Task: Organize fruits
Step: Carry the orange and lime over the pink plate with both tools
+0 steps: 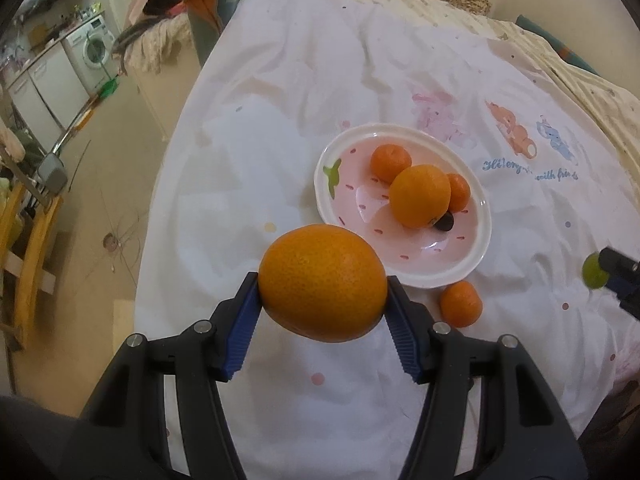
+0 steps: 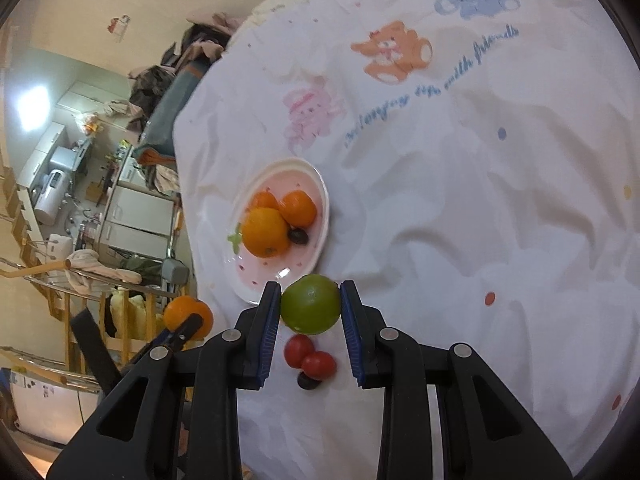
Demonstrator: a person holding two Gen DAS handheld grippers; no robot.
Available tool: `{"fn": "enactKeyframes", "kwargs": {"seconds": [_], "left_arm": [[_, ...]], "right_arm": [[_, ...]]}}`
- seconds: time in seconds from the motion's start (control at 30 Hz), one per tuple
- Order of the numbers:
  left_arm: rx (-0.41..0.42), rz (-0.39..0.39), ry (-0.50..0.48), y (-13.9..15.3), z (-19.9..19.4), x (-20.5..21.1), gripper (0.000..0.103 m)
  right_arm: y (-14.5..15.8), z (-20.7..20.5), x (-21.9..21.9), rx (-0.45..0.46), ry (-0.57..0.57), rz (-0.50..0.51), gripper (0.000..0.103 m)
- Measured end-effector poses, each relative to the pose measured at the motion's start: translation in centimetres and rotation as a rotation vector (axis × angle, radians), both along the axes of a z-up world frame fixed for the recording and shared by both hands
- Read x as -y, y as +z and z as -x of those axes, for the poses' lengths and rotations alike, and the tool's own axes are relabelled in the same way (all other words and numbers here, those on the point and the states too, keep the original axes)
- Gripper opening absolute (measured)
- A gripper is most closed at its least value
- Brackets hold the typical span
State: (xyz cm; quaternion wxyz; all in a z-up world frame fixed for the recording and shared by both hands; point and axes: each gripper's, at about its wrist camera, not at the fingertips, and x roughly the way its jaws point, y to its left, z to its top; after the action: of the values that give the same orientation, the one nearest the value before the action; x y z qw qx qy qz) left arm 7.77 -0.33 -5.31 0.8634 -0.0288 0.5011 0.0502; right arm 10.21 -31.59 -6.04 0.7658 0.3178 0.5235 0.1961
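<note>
My left gripper (image 1: 322,289) is shut on a large orange (image 1: 322,282), held above the white cloth just short of the pink plate (image 1: 472,258). The plate carries another orange (image 1: 419,195), two tangerines (image 1: 390,162) and a dark grape (image 1: 444,223). One more tangerine (image 1: 461,304) lies on the cloth beside the plate's near rim. My right gripper (image 2: 310,309) is shut on a green lime (image 2: 310,309), raised over the cloth near the plate (image 2: 320,216). Below it lie two red tomatoes (image 2: 318,365) and a dark grape (image 2: 308,383). The left gripper's orange (image 2: 186,314) shows at the left.
A white printed cloth (image 1: 360,80) covers the bed-like surface, with its edge dropping to the floor (image 1: 112,184) at the left. Yellow wooden furniture (image 1: 32,248), a washing machine (image 1: 94,46) and piled clothes (image 1: 160,20) stand beyond that edge.
</note>
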Motion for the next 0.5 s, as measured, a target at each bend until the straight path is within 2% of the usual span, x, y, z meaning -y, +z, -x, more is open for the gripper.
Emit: {"fn": "enactKeyframes", "kwargs": {"seconds": [0.33, 0.5], "left_arm": [[-0.023, 0.005, 0.01, 1.2, -1.4, -0.3, 0.057], [-0.017, 0.003, -0.012, 2.0, -3.2, -0.3, 0.057]], "right_arm": [[3.3, -2.0, -0.5, 0.116, 0.005, -0.059, 0.032], [3.7, -4.0, -1.5, 0.139, 0.015, -0.074, 0.032]]}}
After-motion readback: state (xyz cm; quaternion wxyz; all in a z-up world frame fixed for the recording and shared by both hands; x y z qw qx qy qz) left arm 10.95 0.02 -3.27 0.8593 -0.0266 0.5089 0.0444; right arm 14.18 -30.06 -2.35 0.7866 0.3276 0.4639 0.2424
